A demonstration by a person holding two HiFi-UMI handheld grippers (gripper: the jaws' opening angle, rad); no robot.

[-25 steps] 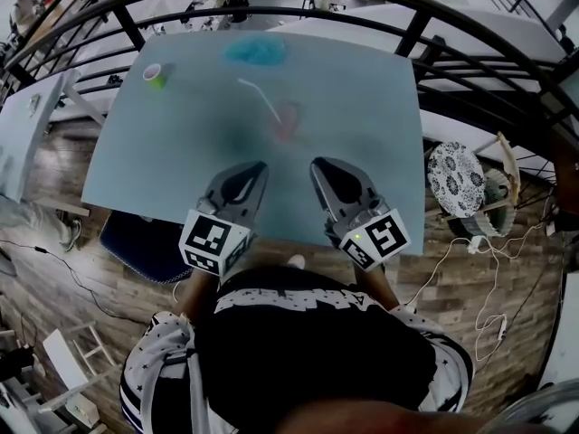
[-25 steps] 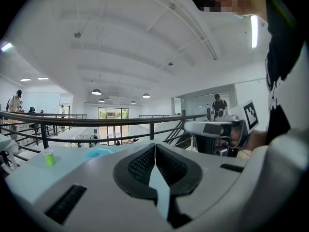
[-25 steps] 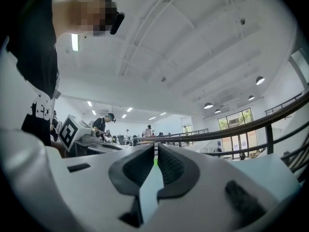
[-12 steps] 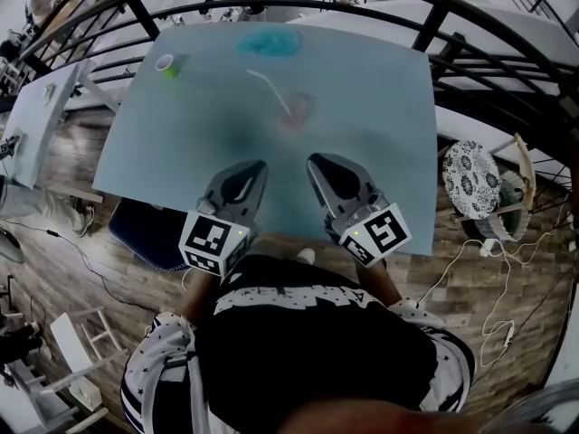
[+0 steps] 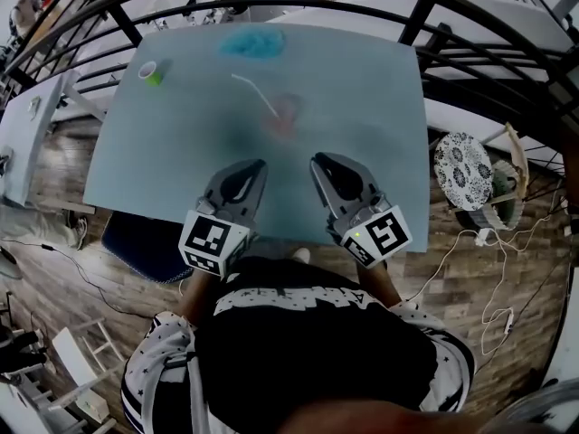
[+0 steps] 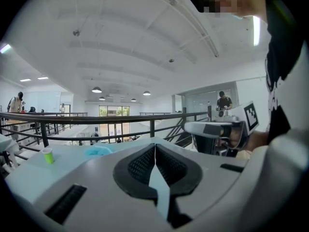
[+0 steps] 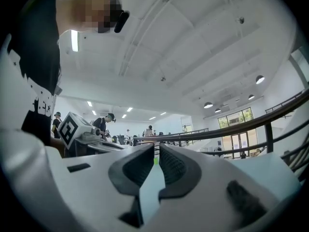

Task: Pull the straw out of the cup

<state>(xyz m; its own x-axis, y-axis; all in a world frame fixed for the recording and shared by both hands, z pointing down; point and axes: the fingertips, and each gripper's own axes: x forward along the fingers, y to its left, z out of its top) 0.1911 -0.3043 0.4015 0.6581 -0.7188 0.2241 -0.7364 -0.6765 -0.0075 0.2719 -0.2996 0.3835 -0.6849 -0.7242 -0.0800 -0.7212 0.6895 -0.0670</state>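
A clear pinkish cup (image 5: pixel 286 116) stands on the pale blue table (image 5: pixel 362 89), near its middle. A white bent straw (image 5: pixel 256 94) leans out of the cup toward the upper left. Both grippers hover over the table's near edge, well short of the cup. My left gripper (image 5: pixel 257 165) is shut with nothing between its jaws, and its pads meet at the tips (image 6: pixel 155 145). My right gripper (image 5: pixel 319 161) is also shut and empty, with only a thin slit between its pads (image 7: pixel 157 146). Neither gripper view shows the cup or the straw.
A small green cup (image 5: pixel 150 73) stands at the table's far left corner. A blue cloth (image 5: pixel 253 43) lies at the far edge. A black railing (image 5: pixel 434 25) runs behind the table. A patterned round stool (image 5: pixel 457 177) and floor cables sit to the right.
The head view has swayed a little, so the table sits slightly differently in the frame. Both grippers keep their places and stay shut. The cup and straw have not moved.
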